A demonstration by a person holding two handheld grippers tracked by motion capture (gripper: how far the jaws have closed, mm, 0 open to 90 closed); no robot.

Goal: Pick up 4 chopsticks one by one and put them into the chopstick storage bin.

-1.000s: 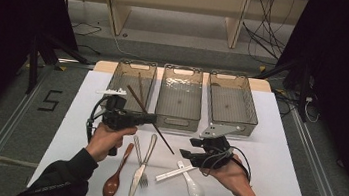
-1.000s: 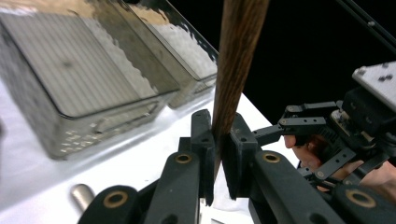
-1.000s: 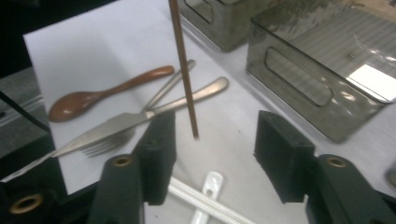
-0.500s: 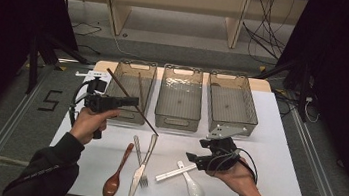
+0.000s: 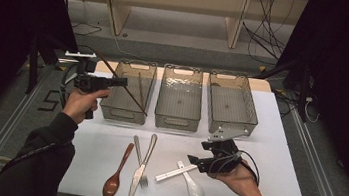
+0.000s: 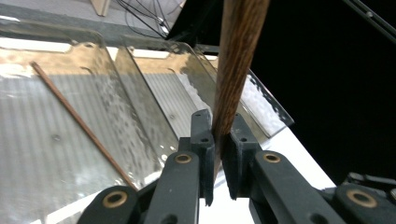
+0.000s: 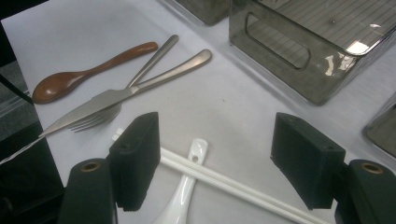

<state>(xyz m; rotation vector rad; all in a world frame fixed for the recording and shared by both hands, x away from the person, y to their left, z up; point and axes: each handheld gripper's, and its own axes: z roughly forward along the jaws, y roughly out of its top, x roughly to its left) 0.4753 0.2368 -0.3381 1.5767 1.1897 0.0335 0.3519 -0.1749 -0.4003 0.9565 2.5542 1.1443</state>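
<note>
One thin brown wooden chopstick (image 5: 140, 90) already in left clear plastic bin (image 5: 125, 114); another (image 6: 236, 65) clenched in left gripper (image 5: 123, 81) – right gripper (image 7: 215, 161) released over white plastic chopsticks (image 7: 224, 179); white spoon (image 5: 193, 185), brown wooden spoon (image 5: 116, 175), steel knife (image 5: 143, 165), fork (image 5: 140, 167) left.

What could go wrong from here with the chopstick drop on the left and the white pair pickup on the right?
1. The left gripper pinches the brown chopstick off-centre, so it may pivot and land across the left bin's rim beside the one already inside.
2. The right gripper, jaws just opened and empty, hovers where the white chopsticks cross the white spoon; it may snag the spoon or only one stick.
</note>
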